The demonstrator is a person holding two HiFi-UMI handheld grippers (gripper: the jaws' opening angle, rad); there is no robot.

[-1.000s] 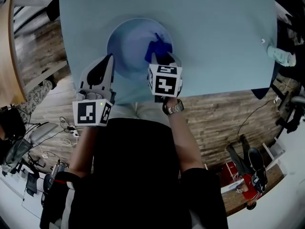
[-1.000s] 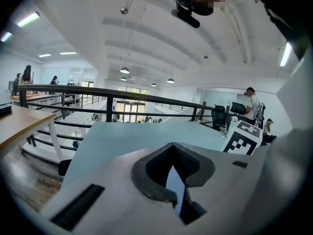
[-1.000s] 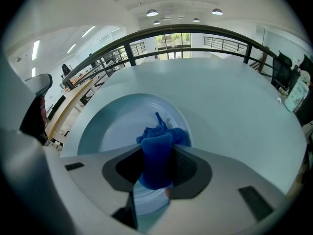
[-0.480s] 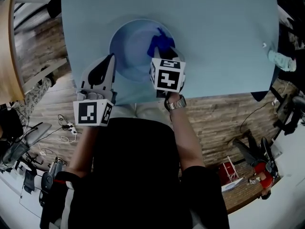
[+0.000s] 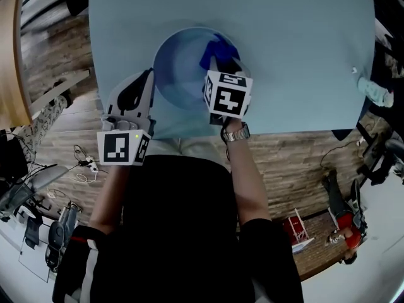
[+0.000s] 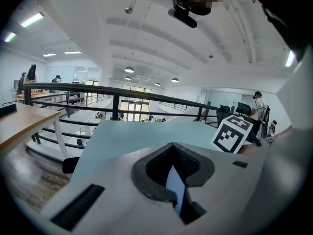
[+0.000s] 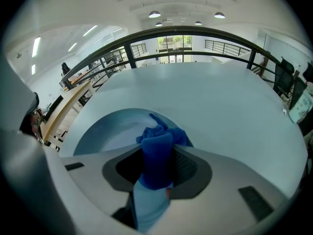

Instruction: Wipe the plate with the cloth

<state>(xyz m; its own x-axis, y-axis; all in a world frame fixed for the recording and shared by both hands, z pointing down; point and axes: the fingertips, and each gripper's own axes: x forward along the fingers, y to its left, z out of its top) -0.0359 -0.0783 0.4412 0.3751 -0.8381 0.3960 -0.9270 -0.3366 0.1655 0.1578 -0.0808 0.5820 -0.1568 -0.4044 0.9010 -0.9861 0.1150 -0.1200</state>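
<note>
A pale blue plate (image 5: 183,65) lies on the light blue table (image 5: 297,36) near its front edge. Bunched on the plate's right side is a dark blue cloth (image 5: 216,48), and my right gripper (image 5: 221,63) is shut on it. In the right gripper view the cloth (image 7: 157,143) sticks out between the jaws over the plate (image 7: 110,131). My left gripper (image 5: 148,77) is at the plate's left rim. In the left gripper view its jaws (image 6: 176,182) are closed on a thin pale blue edge, which looks like the rim.
A clear bottle (image 5: 372,90) lies at the table's right edge. A wooden table (image 5: 9,62) stands to the left over the wood floor. The person's body is close against the table's front edge. Railings and desks show in the background.
My right gripper has carried the cloth a little farther across the plate's right side. The left gripper has stayed at the left rim.
</note>
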